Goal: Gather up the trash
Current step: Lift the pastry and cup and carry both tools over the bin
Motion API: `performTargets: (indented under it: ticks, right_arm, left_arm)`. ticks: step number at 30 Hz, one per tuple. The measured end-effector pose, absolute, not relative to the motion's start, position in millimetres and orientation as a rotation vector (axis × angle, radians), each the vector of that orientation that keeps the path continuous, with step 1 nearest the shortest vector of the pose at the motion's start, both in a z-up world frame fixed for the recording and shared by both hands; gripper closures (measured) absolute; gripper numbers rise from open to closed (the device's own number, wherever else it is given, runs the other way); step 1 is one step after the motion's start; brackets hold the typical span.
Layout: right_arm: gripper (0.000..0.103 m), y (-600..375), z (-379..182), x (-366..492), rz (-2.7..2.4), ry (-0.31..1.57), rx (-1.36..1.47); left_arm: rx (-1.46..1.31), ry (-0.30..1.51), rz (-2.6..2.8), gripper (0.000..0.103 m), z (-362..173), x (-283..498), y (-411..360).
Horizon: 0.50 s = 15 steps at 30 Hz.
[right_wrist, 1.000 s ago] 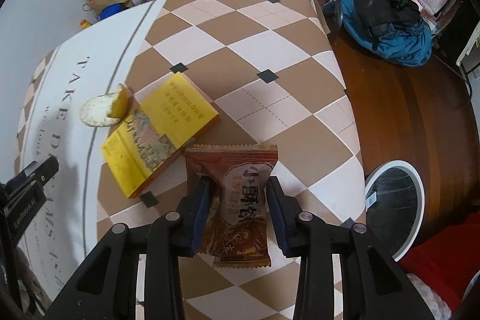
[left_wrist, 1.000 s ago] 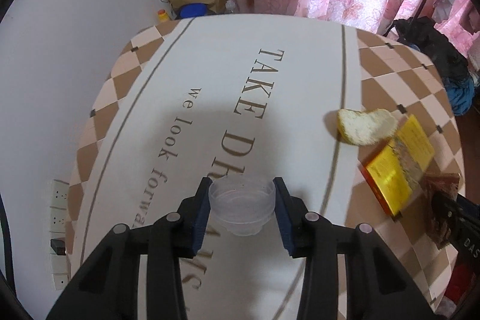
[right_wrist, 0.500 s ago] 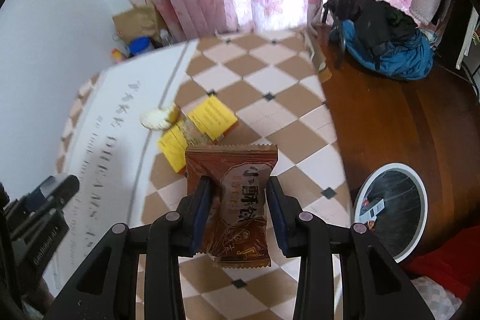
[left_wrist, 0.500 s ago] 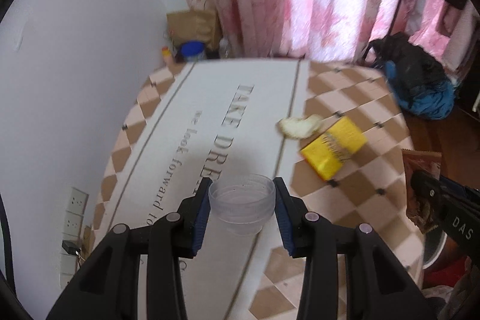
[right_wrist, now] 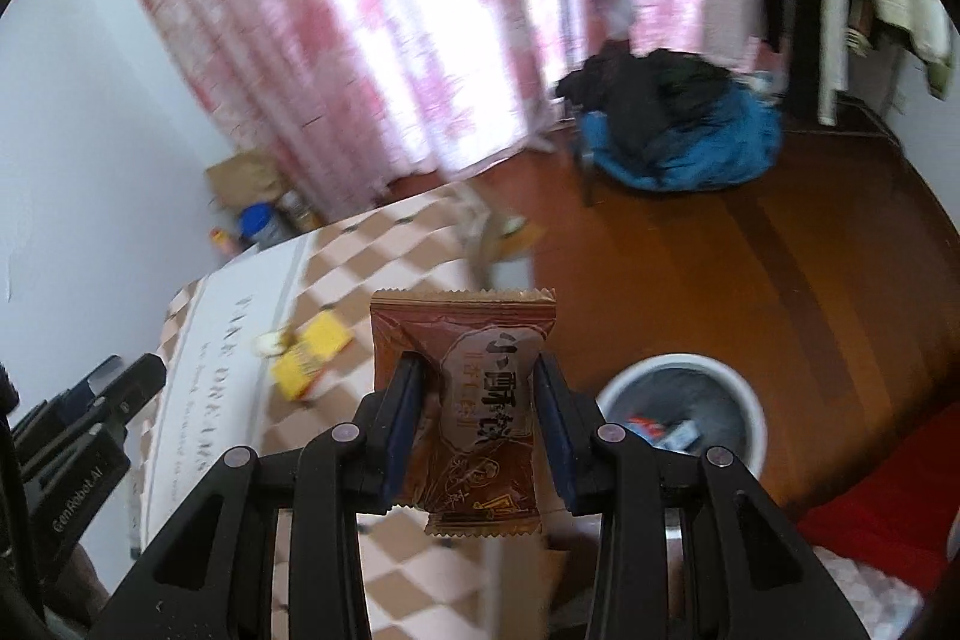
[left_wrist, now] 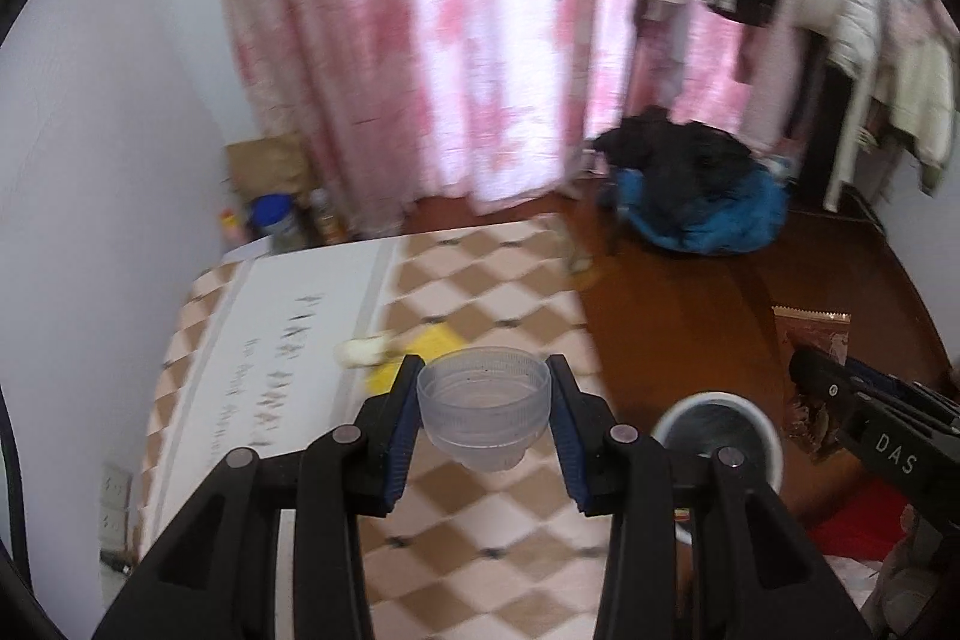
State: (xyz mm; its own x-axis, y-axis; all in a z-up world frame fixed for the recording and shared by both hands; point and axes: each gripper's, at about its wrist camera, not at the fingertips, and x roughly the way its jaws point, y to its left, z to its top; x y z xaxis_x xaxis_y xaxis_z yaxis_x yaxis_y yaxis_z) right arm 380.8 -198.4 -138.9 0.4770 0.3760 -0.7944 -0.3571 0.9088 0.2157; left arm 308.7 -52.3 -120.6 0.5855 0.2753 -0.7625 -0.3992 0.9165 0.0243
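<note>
Grippers, two — left gripper (left_wrist: 485, 403) clamped on one clear plastic cup (left_wrist: 483, 405), right gripper (right_wrist: 474, 397) pinching one brown snack wrapper (right_wrist: 474, 403), both held above checkered tablecloth (left_wrist: 480, 526), one white trash bin (right_wrist: 684, 415) on wooden floor (right_wrist: 780, 280) beside it, one yellow box (right_wrist: 312, 355) and one bread piece (left_wrist: 363, 351) on the cloth — pink curtains (left_wrist: 420, 40) behind.

Daylight enters through the pink curtain (left_wrist: 480, 40), blown out to white at its centre. Room evenly bright, shadows soft. Heavy motion blur across curtain, table (left_wrist: 480, 304) and floor; near foreground stays sharp. Fisheye bending and black vignette at frame corners.
</note>
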Motion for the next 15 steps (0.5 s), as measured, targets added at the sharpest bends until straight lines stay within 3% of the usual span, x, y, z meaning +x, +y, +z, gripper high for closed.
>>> performTargets:
  ticks: [7, 15]
  right_arm:
    - [0.064, -302.6, -156.6, 417.4, 0.304, 1.0, 0.065]
    - [0.064, -383.5, -236.6, 459.5, 0.208, 1.137, 0.094]
  left_arm:
    - [-0.139, 0.922, 0.25, 0.066, -143.3, 367.8, -131.8]
    - [-0.16, 1.119, 0.098, 0.066, -226.4, 431.5, -197.6]
